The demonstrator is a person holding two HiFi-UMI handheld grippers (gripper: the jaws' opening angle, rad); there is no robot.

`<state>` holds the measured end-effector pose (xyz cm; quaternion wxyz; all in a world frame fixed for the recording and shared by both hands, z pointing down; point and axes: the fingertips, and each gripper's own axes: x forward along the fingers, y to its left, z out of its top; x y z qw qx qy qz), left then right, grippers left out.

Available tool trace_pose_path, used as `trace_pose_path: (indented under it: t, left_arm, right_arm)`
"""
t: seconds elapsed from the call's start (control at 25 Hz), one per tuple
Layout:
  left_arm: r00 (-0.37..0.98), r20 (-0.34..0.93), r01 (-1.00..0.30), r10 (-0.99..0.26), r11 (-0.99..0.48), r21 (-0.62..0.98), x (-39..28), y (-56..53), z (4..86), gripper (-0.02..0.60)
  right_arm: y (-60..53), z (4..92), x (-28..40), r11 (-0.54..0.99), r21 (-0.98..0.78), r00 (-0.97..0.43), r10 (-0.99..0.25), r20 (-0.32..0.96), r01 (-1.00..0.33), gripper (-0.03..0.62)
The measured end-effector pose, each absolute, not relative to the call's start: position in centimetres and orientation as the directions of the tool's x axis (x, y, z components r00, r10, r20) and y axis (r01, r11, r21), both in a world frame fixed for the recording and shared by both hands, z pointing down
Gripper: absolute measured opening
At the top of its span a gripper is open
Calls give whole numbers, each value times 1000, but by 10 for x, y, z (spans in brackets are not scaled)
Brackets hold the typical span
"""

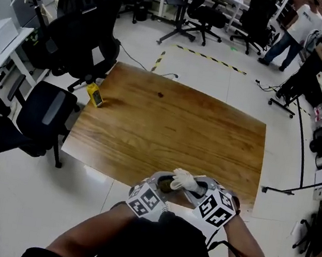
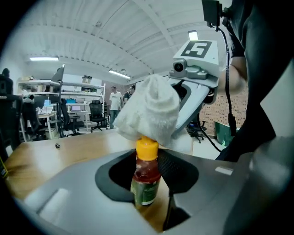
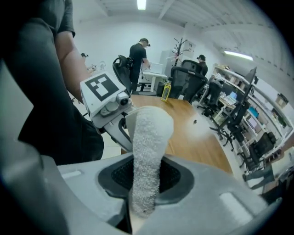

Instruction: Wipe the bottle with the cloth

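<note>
Above the wooden bench [image 1: 179,127], the left gripper [image 1: 164,186] clamps a bottle [image 2: 146,181]; the right gripper [image 1: 199,192] pinches a white cloth [image 3: 147,147], seemingly touching its cap [image 2: 147,148].

A brown wooden bench [image 1: 167,126] fills the middle of the head view. A small yellow thing [image 1: 95,95] stands at its left edge. A tiny dark speck [image 1: 160,94] lies near its top edge. Black chairs [image 1: 46,111] stand on the white floor [image 1: 48,198] at the left. Yellow and black tape [image 1: 210,58] runs above the bench. Two people [image 1: 302,23] stand in the upper right.
</note>
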<state>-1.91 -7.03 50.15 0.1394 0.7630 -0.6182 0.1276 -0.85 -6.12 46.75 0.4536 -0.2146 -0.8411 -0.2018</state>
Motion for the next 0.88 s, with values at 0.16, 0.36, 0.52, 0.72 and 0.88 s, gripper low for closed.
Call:
trace_pose_path:
  t: [0.16,0.36,0.52,0.72,0.88]
  left_arm:
    - [228,378,-973,-897,-228,45,-18,-66,506,165]
    - [277,383,-961,-881,-262,93,-20,-51,504,252]
    - [263,327,-963,-908,-228,142,-24,-23,487,252]
    - [244,314,-950,-917,-160,270,-20,21,457,190]
    - [189,250,-911,-950,-75,405,-23,54,420,18]
  right_arm:
    - [-79,480,21,900,130,-464,88,881,417,75]
    - [-89,464,83,994,59,-539,-1,842,90,75]
    - [-79,448,130,956,-206,-730,-14,684,-211,75]
    - [-59,410,156,767,-555,-920,-114,375,-321,75]
    - [-44,391,162,766,-565,-942,-163,293,-308,75]
